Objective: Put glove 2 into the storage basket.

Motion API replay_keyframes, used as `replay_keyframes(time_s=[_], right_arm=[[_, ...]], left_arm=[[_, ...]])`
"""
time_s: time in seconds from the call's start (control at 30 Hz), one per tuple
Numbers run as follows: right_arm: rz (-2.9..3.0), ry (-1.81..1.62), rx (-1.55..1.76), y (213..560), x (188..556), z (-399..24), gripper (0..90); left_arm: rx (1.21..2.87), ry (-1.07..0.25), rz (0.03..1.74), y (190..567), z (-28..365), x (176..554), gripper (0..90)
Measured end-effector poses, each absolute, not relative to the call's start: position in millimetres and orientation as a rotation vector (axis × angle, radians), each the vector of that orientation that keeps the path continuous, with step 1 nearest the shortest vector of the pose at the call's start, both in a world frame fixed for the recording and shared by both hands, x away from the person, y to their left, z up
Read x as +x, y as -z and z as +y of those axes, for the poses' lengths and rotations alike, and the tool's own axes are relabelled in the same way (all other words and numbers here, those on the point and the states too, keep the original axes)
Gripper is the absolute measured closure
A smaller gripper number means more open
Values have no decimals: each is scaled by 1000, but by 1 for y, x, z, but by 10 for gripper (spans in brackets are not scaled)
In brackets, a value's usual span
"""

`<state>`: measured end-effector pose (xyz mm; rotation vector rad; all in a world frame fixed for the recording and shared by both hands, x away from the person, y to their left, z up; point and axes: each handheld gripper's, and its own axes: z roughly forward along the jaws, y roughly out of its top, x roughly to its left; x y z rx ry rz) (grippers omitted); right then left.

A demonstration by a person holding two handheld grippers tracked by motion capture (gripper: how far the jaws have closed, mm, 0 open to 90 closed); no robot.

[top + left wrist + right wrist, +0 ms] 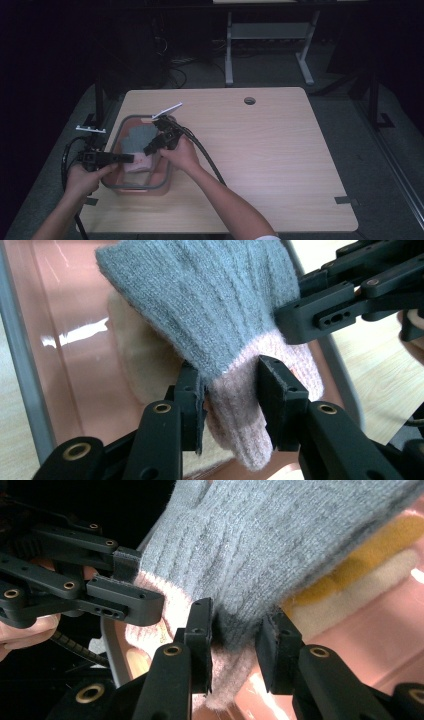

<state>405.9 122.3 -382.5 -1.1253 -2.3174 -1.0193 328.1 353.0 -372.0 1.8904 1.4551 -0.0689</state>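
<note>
A grey knitted garment with a pink cuff (137,137) hangs over a salmon-pink bin with a grey rim (114,152) at the table's left. My left gripper (232,405) is shut on the pink cuff (240,435), one pad on each side. My right gripper (237,647) is shut on the same garment (280,545) where grey meets pink. In the high view the left gripper (131,158) comes in from the bin's left and the right gripper (149,149) from its right. The two sets of jaws stand close together.
Cream and yellow fabric pieces (350,575) lie in the bin under the garment. A white flat piece (167,111) leans at the bin's far corner. The wooden table (270,160) has a round cable hole (249,100) near its far edge.
</note>
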Motion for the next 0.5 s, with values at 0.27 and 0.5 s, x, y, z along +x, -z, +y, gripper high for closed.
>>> replay_keyframes(time_s=[0.27,0.5], right_arm=[[-2374,941,-1116,390,403,133,690],[-2405,893,-1102,392,402,137,668]], left_arm=[[1956,73,1479,383,353,328,646],[2025,61,1488,388,351,329,599]])
